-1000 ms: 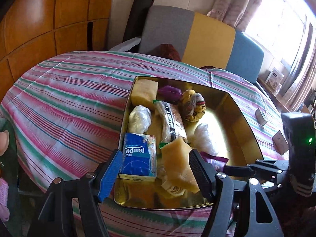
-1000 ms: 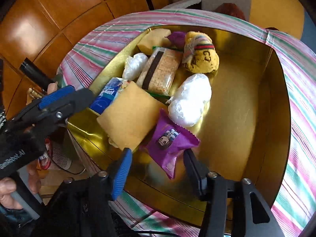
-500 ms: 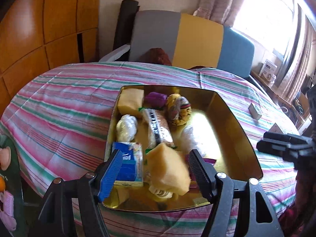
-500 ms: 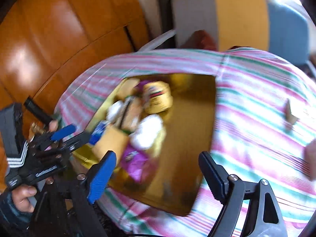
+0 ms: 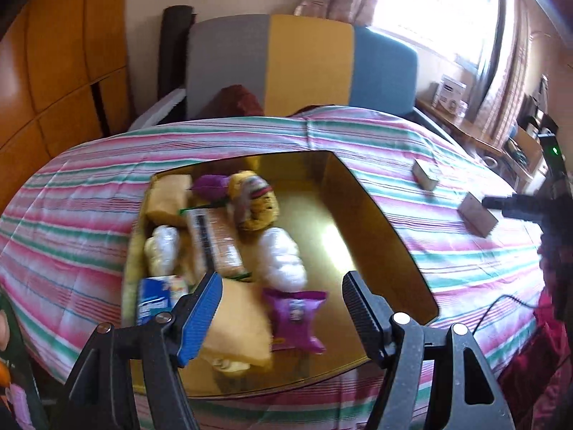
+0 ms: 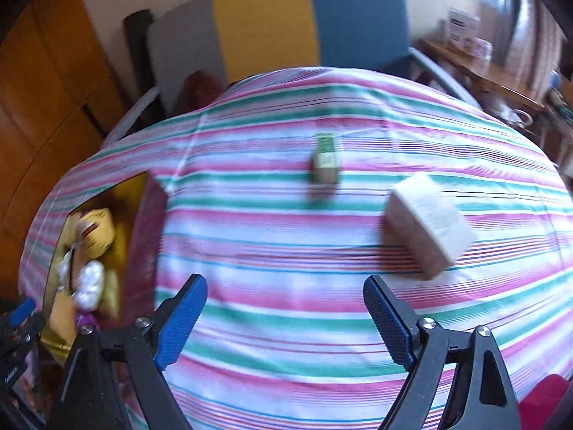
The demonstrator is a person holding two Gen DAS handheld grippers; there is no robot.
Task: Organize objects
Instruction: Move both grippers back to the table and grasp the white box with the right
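Observation:
A gold box sits on the striped tablecloth and holds a purple snack packet, a yellow sponge, a white bag, a blue tissue pack, a cracker pack and a yellow plush toy. My left gripper is open and empty over the box's near end. My right gripper is open and empty above the cloth. A beige block and a small green-topped box lie on the cloth beyond it. The gold box also shows at the right wrist view's left edge.
The beige block and the small box lie right of the gold box in the left wrist view. A grey, yellow and blue chair stands behind the table. Wooden panels are on the left. A cluttered shelf stands under the window.
My right gripper has left the gold box and swung right over the cloth toward the two small boxes. The purple packet stays in the box. My left gripper has pulled back and turned slightly right.

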